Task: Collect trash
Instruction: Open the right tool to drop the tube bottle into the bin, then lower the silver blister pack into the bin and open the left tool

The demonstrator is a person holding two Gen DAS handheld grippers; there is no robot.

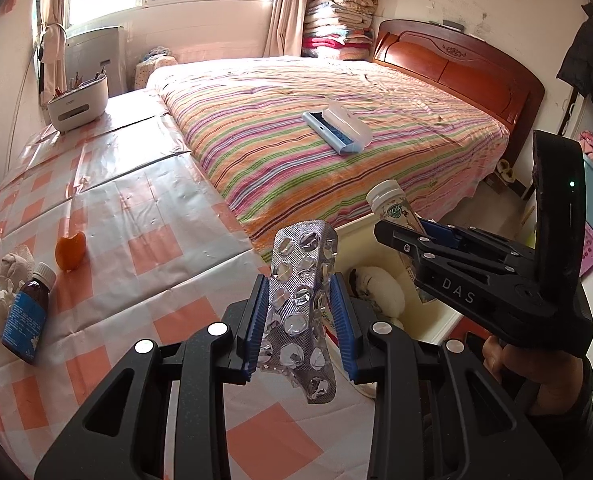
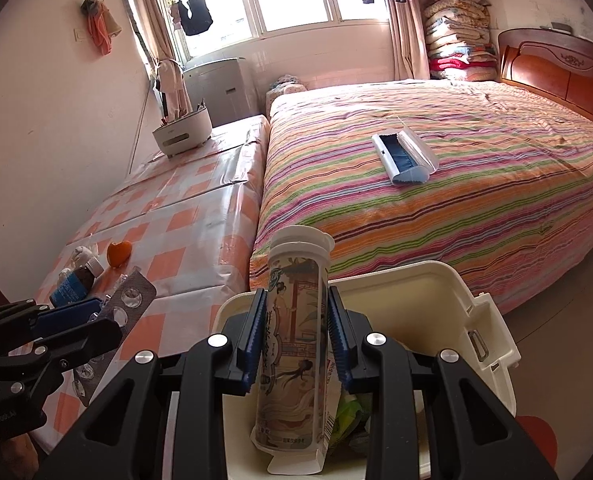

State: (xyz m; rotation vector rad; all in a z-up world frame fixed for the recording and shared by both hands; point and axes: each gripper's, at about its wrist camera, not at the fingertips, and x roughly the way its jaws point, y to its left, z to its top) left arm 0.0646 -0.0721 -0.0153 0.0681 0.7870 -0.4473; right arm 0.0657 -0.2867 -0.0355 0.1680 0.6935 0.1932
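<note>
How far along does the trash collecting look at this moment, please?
Some rubbish already lies in the cream bin. In hand: the left gripper clamps an empty blister pack, and the right gripper clamps a tea bottle above the bin. Left on the table: orange peel, crumpled tissues, brown bottle.

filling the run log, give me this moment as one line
left gripper: shut on silver blister pack | right gripper: shut on printed tea bottle, over cream plastic bin

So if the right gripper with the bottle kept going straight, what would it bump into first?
Probably the bin. The right gripper holds the bottle over its open top, pointing downward, so the bottle likely meets the far wall or the trash inside; depth is unclear.
</note>
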